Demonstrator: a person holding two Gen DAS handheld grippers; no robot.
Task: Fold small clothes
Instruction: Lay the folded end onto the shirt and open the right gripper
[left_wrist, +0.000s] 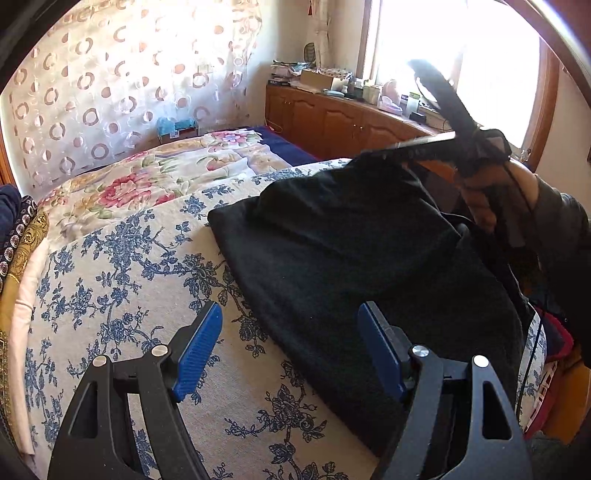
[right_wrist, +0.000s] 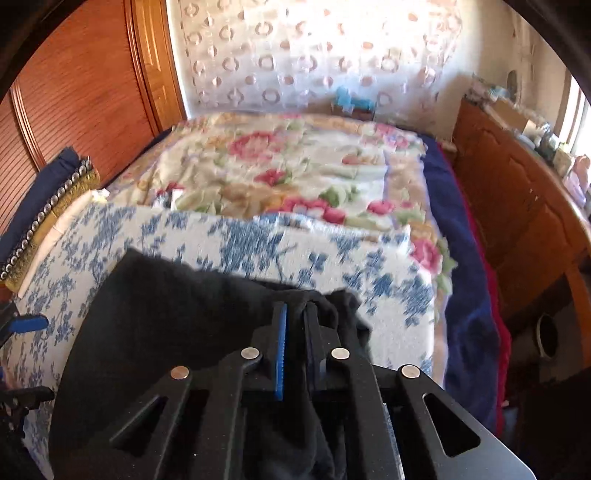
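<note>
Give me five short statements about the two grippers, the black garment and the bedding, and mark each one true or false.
1. The right gripper is shut on a fold of the black garment. True.
2. The left gripper is clamped on the garment. False: its jaws stand wide open with nothing pinched between them.
3. The garment lies on the blue floral cover. True.
4. The garment is white. False: it is black.
5. A pink floral blanket lies beyond the blue floral cover. True.
</note>
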